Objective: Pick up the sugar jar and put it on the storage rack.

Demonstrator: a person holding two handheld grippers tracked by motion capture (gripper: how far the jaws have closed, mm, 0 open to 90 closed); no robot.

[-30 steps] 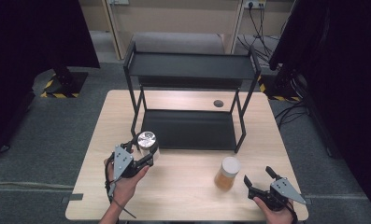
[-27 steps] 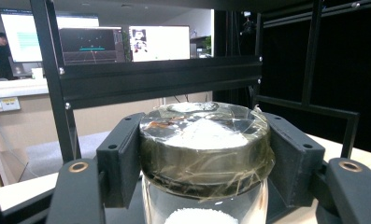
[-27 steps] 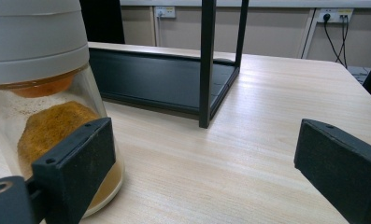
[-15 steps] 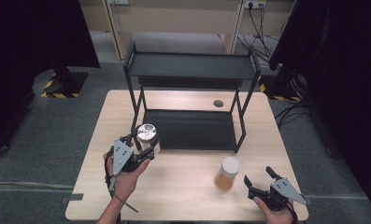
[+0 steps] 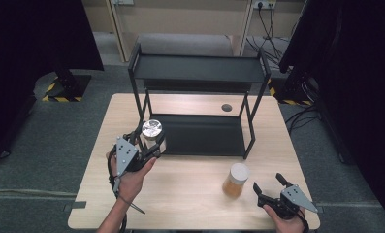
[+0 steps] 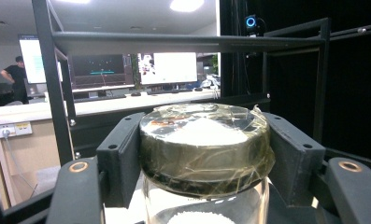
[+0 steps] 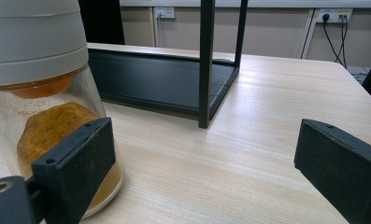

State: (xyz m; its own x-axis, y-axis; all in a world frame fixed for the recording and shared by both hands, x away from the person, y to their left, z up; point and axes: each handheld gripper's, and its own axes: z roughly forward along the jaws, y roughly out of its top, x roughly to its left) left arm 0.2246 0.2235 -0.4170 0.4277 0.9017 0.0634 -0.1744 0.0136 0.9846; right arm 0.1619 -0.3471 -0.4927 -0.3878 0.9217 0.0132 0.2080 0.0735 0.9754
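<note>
A clear glass jar with a foil-wrapped lid and white powder inside [image 5: 153,134] is clamped at its lid between the jaws of the left gripper [image 5: 140,145] and is held above the table's wooden top [image 5: 180,194], just before the left front post of the black metal two-level shelf [image 5: 200,73]. The right gripper [image 5: 270,187] is spread wide and grasps nothing, near the white-capped glass jar of orange-brown powder [image 5: 235,180], which stands on the table. No jar is seen on the shelf, so it is judged that the placing, if intended, is only begun: one jar is lifted, the other is not yet taken.

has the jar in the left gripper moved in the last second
Yes. The silver-lidded jar in the left hand-held gripper has shifted away from the person, toward the black rack's front left leg.
</note>
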